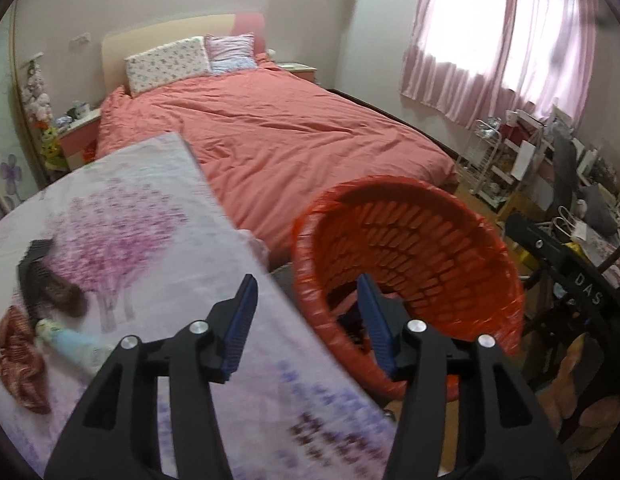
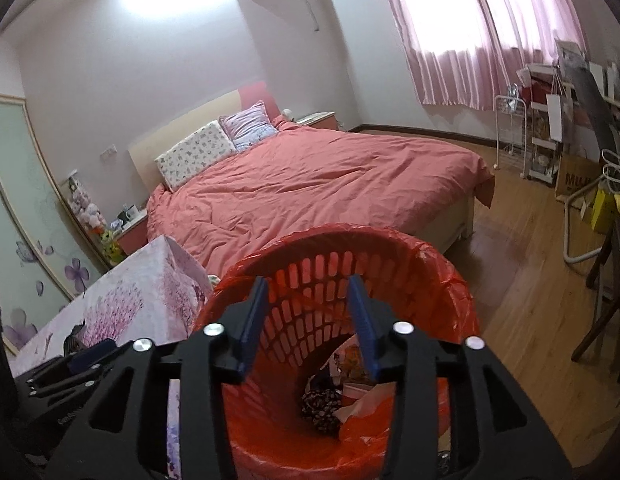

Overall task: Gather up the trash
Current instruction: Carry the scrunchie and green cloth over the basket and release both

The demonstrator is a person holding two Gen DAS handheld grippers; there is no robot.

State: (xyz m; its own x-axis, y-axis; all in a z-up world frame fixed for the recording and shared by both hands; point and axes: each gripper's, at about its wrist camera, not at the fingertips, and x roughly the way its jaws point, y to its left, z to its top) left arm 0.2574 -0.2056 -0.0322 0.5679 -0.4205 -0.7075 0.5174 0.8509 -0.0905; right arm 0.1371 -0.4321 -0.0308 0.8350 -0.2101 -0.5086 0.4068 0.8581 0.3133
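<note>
A red-orange slatted trash basket (image 1: 410, 232) lined with a red bag stands beside a table covered in a floral cloth (image 1: 150, 240). My left gripper (image 1: 307, 284) is open and empty, spanning the table's edge and the basket's rim. My right gripper (image 2: 308, 284) hangs open and empty over the basket's mouth (image 2: 430, 264). Inside lie a dark patterned wad (image 2: 324, 404) and crumpled wrappers (image 2: 362, 394). On the table's left lie a black brush (image 1: 34, 268), a brown lump (image 1: 66, 296), a pale blue item (image 1: 70, 340) and a reddish-brown crumpled piece (image 1: 18, 360), all blurred.
A bed with a salmon quilt (image 2: 310, 184) fills the room behind the basket. Wooden floor (image 2: 522, 320) runs to the right, where shelves, bags and a chair (image 2: 582, 184) crowd the wall under pink curtains. A nightstand (image 1: 76, 136) stands left of the bed.
</note>
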